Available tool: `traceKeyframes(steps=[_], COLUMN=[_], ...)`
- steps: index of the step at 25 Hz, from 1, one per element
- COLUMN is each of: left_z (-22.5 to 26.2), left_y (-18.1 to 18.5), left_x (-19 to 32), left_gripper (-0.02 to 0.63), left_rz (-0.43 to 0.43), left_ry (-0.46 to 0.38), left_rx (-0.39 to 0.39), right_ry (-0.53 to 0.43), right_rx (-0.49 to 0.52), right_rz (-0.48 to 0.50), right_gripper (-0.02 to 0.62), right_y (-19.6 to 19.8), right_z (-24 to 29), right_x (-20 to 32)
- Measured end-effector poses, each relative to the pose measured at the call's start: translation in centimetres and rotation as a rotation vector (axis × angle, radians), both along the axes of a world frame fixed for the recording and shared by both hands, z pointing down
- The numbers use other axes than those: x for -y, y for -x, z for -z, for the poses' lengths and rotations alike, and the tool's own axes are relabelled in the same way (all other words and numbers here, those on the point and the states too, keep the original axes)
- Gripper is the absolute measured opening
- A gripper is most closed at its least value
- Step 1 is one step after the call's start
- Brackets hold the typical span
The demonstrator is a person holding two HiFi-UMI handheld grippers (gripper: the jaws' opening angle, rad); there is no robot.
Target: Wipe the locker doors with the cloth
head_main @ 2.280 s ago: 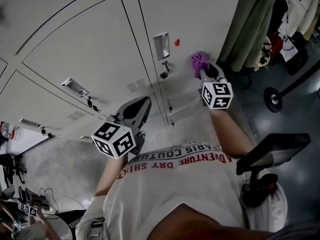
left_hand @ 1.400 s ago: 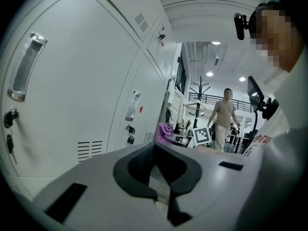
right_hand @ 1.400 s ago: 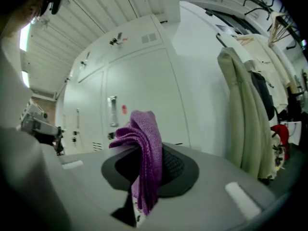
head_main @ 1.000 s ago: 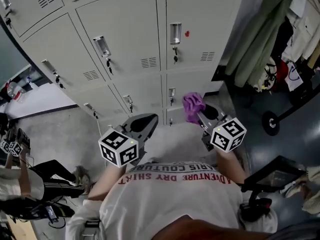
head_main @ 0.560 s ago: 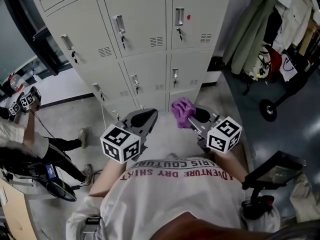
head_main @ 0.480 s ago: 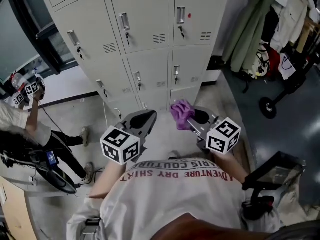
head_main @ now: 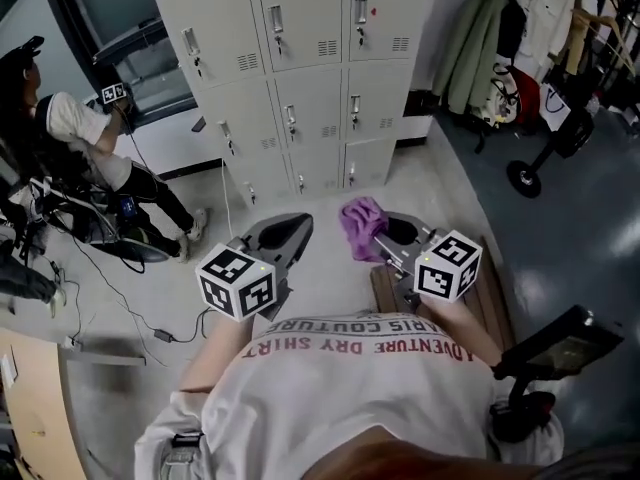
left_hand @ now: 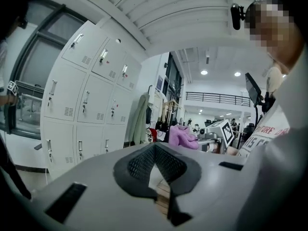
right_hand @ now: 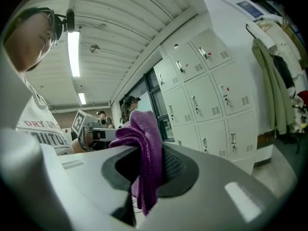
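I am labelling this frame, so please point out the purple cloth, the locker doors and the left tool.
purple cloth (head_main: pixel 360 223), head view, middle of the bunched fabric.
locker doors (head_main: pixel 315 93), head view, flat panel of a middle door.
left tool (left_hand: pixel 155 149), left gripper view, where its shut tips meet.

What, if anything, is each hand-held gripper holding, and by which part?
The right hand-held gripper pinches the purple cloth at its bunched middle; the left hand-held gripper holds nothing.
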State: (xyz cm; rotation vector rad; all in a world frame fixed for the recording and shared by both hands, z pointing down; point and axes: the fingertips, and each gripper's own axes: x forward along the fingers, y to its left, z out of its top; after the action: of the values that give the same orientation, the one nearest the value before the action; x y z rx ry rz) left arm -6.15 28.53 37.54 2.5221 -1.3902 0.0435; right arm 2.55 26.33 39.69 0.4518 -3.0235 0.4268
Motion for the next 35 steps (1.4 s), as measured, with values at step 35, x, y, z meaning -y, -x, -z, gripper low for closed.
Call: traceKeyframes(steps=[35], left_z=[1.8], left_y=[-13.4], left_x=[-23.9], left_gripper=[0.000], left_rz=[0.023], left_ry=[-0.046], left_rx=[0.026], right_ry=[-0.049], right_rx=[0.015], right_rz=[0.035], right_gripper=[0.055], right_y=[-10.8], right_z=[2.4], right_x=[-22.5])
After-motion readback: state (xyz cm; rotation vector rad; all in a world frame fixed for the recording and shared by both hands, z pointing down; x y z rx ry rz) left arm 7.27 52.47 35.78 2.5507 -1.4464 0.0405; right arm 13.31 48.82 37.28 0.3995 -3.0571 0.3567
